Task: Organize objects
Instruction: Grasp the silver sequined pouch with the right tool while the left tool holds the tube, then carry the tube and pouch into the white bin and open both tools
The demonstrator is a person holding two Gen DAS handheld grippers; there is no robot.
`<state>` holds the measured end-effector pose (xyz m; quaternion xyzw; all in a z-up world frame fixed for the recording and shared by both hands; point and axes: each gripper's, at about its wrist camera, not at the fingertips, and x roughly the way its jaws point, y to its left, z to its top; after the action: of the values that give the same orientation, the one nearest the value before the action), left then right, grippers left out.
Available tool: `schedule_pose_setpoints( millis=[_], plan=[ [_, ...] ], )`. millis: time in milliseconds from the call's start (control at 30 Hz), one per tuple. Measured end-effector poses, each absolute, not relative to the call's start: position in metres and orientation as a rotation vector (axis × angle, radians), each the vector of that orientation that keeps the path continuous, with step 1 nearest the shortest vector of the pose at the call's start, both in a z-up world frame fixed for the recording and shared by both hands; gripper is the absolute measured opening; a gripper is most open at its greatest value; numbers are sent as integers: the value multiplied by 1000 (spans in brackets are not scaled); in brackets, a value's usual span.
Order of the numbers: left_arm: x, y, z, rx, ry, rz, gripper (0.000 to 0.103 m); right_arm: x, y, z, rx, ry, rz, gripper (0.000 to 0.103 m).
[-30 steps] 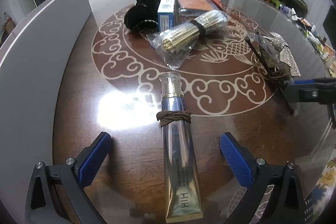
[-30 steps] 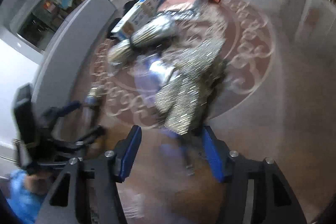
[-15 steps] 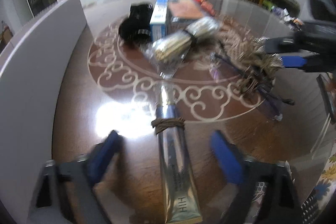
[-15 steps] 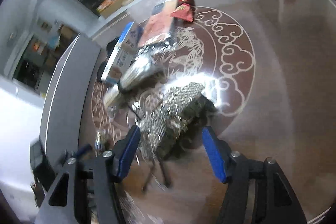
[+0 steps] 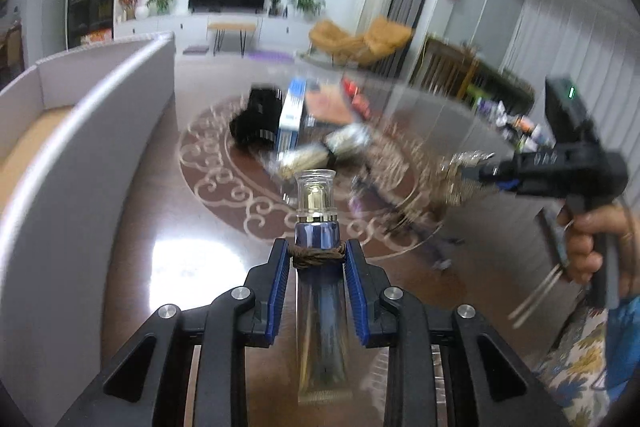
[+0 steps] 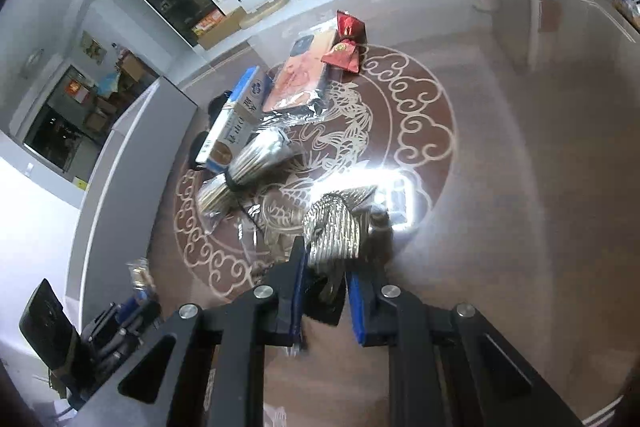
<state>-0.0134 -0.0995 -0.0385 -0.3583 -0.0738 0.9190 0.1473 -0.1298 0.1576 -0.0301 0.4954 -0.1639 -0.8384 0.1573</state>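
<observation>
**Both tools clamped, loads clear of bench**

Your left tool [image 5: 316,259], just closed, clamps the silver tube [image 5: 320,303] at its cord-wrapped neck. Your right tool [image 6: 324,267], just closed, grips the silver beaded bundle [image 6: 334,231] above the bench [image 6: 500,155]. Grey box [image 5: 80,163] stands left.

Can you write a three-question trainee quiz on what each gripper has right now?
1. True or false: the left gripper is shut on the silver squeeze tube with a clear cap.
2. The right gripper holds: A) the blue-and-white carton B) the silver sequinned item C) the red foil pouch.
3. What is wound around the tube between the fingers?

Key: 1 true; 2 B; 3 a brown cord band.
</observation>
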Motion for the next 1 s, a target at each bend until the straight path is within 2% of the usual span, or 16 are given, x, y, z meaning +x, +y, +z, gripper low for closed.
schedule_pose_setpoints(
  millis=[200, 433, 533, 667, 733, 767, 800, 867, 1000],
  plan=[
    [30, -138, 22, -791, -346, 2739, 28, -108, 119, 21, 1268, -380, -2344, 19],
    [73, -231, 90, -621, -466, 2891, 28, -87, -17, 90, 1060, -295, -2103, 19],
    [74, -279, 90, -708, -495, 2958, 28, -85, -86, 98, 1044, -277, -1970, 19],
    [50, -333, 60, -1057, -508, 2980, 29, -91, -170, 78, 1136, -171, -1878, 21],
    [34, -354, 40, -1240, -502, 3009, 33, -97, -196, 64, 1184, -143, -1880, 38],
    [29, -362, 33, -1296, -496, 3021, 42, -99, -199, 59, 1194, -145, -1891, 60],
    [25, -369, 27, -1335, -485, 3041, 55, -101, -200, 56, 1192, -163, -1913, 72],
    [23, -376, 22, -1343, -456, 3111, 69, -101, -188, 55, 1159, -215, -1948, 74],
    [27, -369, 28, -1252, -430, 3209, 82, -89, -138, 52, 1060, -128, -2130, 94]
  ],
)
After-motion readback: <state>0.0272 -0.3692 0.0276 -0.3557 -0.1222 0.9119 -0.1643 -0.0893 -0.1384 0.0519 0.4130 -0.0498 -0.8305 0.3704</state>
